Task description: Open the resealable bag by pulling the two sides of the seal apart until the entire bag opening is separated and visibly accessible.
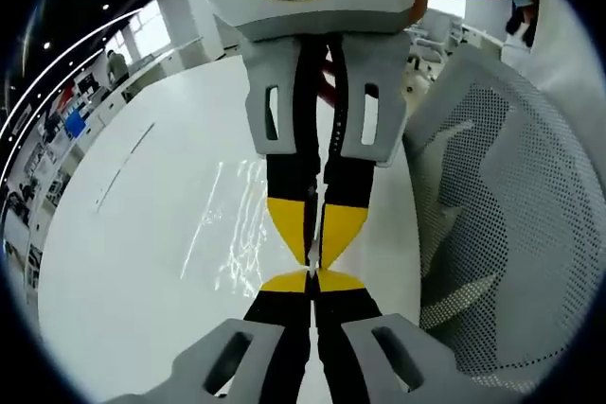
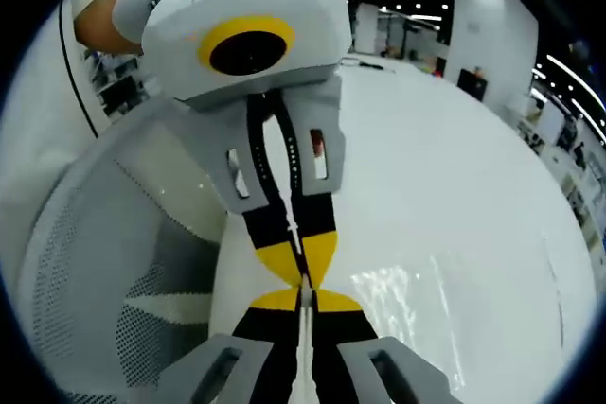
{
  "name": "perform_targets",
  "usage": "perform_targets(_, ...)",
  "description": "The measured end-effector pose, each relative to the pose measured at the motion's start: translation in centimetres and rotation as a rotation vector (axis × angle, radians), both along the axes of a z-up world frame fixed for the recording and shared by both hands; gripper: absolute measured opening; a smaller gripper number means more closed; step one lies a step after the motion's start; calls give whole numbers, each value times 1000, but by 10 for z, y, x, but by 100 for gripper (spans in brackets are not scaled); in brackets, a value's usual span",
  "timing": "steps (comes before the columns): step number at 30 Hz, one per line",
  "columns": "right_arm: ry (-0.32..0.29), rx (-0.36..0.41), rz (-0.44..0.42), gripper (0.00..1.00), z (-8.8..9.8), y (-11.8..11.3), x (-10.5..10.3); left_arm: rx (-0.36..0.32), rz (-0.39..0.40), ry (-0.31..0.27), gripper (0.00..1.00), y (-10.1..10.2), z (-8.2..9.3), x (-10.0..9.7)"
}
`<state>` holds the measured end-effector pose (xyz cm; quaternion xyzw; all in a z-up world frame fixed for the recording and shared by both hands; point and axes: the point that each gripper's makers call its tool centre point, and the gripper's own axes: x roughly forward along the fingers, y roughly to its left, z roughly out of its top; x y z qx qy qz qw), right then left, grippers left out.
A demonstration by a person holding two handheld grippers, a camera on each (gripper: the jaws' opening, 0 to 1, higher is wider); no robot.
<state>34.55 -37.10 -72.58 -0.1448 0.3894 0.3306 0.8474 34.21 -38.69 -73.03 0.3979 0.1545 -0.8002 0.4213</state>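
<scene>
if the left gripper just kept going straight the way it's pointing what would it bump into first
The right gripper. It faces the left gripper tip to tip, both shut on the clear bag, its seal edge pinched between them over the white table. Almost no gap shows.

The left gripper [image 1: 311, 283] rises from the bottom edge, its yellow-tipped jaws pressed together on the thin edge of the clear resealable bag [image 1: 232, 234]. The right gripper [image 1: 316, 238] comes down from the top, tip to tip with it, jaws also closed on that edge. Beneath lies a white table [image 1: 133, 224]; a mesh chair [image 1: 502, 224] stands just beside it.
</scene>
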Motion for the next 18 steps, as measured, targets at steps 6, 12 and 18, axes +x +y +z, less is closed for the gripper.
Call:
perform_targets(6,10,-1,-15,0,-3,-4,-2,8,10,1,0,1,-2,2)
perform_targets(12,23,-2,-23,0,-5,-9,-7,16,12,-1,0,3,-4,5)
perform_targets(18,22,-2,-28,0,-4,-10,-7,-25,8,-17,0,0,-2,3)
